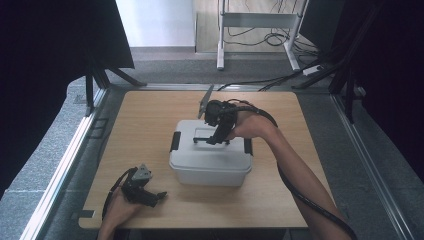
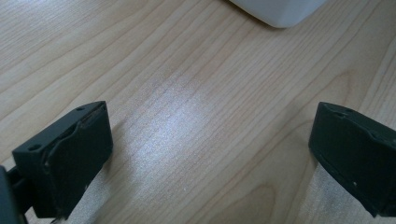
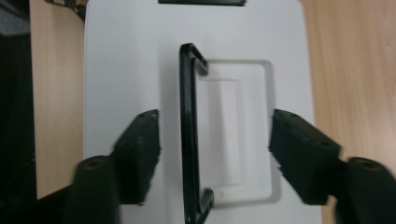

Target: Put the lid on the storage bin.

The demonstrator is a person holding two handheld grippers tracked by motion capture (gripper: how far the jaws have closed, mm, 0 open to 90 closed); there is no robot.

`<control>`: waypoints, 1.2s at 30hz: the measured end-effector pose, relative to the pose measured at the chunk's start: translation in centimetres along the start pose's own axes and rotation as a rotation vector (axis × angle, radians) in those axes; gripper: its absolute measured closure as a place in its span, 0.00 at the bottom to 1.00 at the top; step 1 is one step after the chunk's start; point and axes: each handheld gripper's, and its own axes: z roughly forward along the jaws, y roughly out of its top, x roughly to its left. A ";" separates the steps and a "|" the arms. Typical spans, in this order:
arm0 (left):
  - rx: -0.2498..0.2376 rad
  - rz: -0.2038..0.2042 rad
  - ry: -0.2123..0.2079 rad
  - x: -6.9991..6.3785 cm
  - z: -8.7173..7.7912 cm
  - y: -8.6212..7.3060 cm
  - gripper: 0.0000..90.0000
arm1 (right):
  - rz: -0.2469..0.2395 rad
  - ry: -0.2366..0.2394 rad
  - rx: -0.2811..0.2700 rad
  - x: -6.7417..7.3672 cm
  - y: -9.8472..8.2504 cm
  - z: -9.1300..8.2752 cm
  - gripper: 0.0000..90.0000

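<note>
Right gripper (image 3: 212,140) fingers wide astride box (image 1: 210,160) handle (image 3: 189,135), left gripper (image 1: 145,192) wide, idle near-left; off-centre closing may push the handle aside.

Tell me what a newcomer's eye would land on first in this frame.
The white lidded box in the middle of the wooden table, black latches at both ends. The right gripper hovers over its lid, jaws open either side of the raised black handle. The left gripper rests open at the table's near left.
</note>
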 end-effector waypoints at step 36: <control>0.000 -0.002 0.001 0.0 0.0 0.0 0.00 | 0.429 -0.277 -0.283 2.5 -20.3 -4.5 0.07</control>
